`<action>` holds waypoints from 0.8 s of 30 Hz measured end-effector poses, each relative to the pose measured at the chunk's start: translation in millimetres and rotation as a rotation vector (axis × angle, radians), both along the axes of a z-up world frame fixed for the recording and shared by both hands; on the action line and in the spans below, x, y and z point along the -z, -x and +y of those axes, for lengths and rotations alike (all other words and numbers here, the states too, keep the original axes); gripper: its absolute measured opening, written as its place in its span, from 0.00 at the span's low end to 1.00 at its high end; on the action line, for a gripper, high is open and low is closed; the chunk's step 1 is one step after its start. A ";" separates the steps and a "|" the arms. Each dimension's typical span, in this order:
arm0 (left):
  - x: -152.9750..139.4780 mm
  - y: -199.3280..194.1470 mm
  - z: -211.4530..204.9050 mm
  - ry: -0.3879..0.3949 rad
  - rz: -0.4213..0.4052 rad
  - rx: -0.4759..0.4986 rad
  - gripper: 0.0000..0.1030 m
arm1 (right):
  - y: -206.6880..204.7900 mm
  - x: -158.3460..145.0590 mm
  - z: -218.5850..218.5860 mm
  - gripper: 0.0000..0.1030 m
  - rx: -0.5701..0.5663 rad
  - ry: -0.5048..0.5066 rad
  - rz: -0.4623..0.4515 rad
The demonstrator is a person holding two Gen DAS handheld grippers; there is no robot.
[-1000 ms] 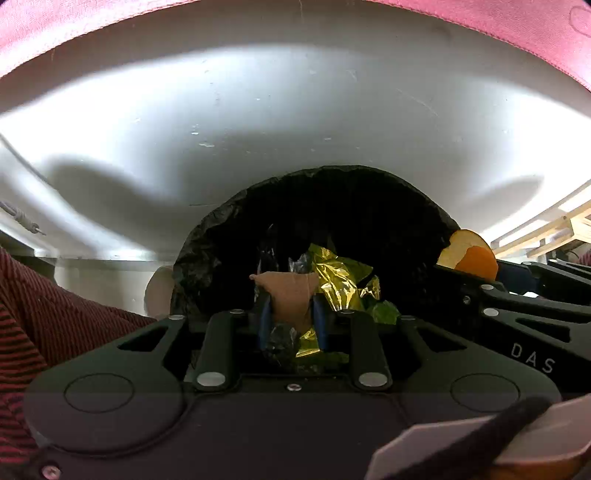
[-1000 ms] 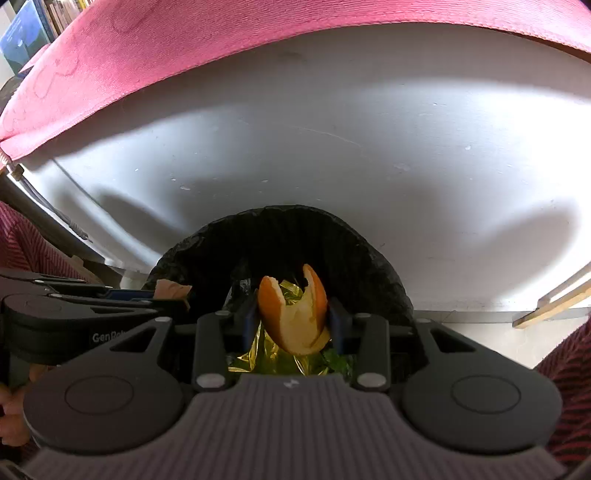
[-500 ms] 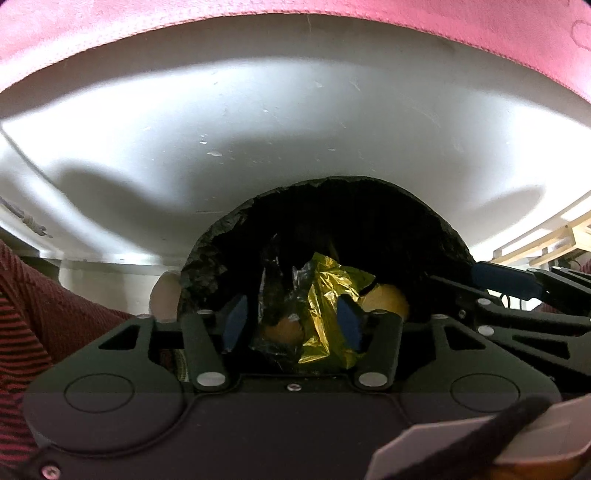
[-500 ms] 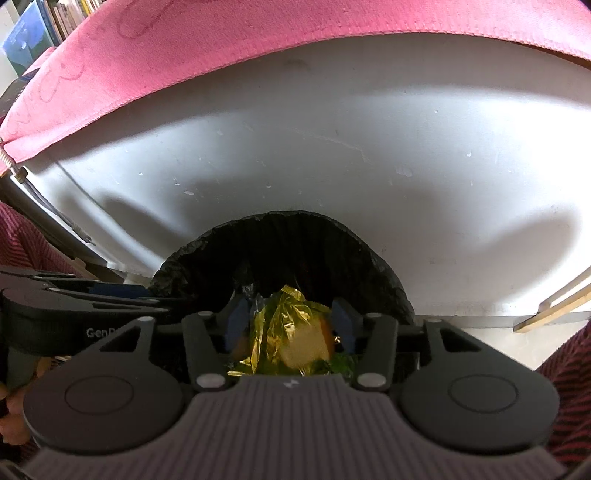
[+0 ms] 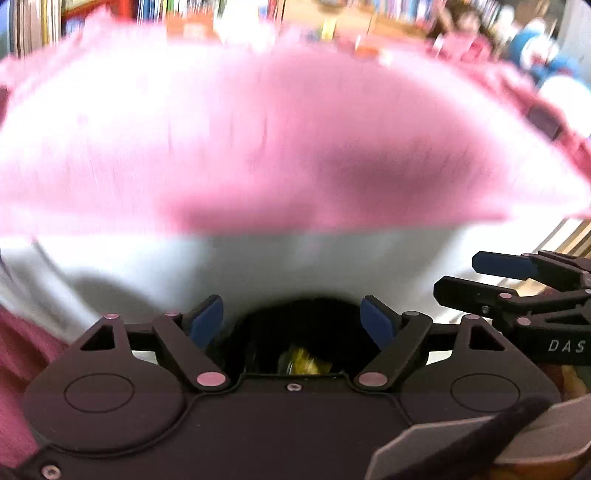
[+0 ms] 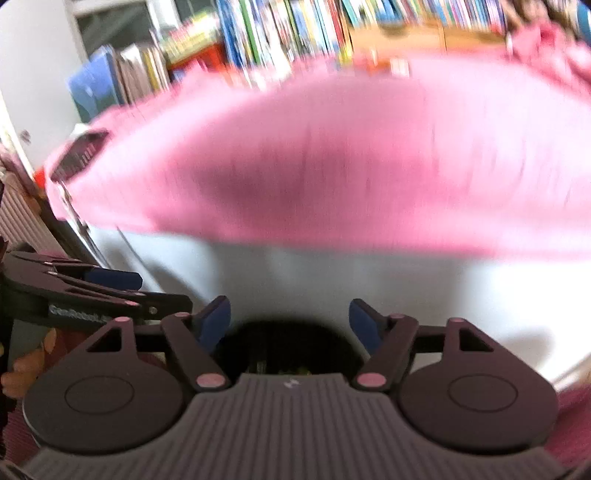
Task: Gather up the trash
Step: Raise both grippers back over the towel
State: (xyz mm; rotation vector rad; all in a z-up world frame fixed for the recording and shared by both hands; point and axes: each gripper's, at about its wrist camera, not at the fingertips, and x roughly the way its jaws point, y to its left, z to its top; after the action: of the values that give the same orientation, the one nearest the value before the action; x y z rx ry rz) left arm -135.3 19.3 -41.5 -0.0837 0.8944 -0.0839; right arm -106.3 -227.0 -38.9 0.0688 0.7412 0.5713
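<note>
A black-lined trash bin (image 5: 295, 325) sits low under a white table side, its mouth just beyond my left gripper (image 5: 293, 319), which is open and empty. A scrap of yellow foil wrapper (image 5: 304, 363) shows inside the bin. In the right wrist view the same bin (image 6: 288, 343) lies past my right gripper (image 6: 290, 321), also open with nothing between its blue pads. The right gripper (image 5: 517, 291) appears at the right edge of the left wrist view; the left gripper (image 6: 92, 291) appears at the left edge of the right wrist view. Both views are motion-blurred.
A pink cloth (image 5: 258, 140) covers the table top (image 6: 332, 166) above the white side panel (image 5: 295, 258). A dark flat device (image 6: 79, 155) lies on the cloth's left corner. A bookshelf (image 6: 295, 33) full of books stands behind. A hand (image 6: 26, 365) holds the left gripper's grip.
A second ago the left gripper held a brown scrap and the right an orange peel; both opened and dropped them into the bin. Both grippers have since lifted and tilted up toward the table.
</note>
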 end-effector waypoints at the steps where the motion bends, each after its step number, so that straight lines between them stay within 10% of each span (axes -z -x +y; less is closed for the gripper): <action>1: -11.4 -0.3 1.8 0.005 -0.034 -0.001 0.81 | -1.8 -8.2 -2.5 0.83 -0.003 -0.006 -0.026; 13: -91.7 -65.5 15.4 0.004 -0.349 -0.078 0.91 | -79.3 -64.6 -23.5 0.91 0.134 0.000 -0.248; 24: -76.3 -200.8 25.0 0.005 -0.350 -0.175 0.94 | -198.2 -56.9 -14.2 0.94 0.168 0.064 -0.211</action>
State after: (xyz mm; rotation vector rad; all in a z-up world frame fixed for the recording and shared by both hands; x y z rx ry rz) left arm 65.4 44.3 34.8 -0.1468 0.5342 0.0615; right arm 91.9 -241.2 18.1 0.0106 0.5424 0.3874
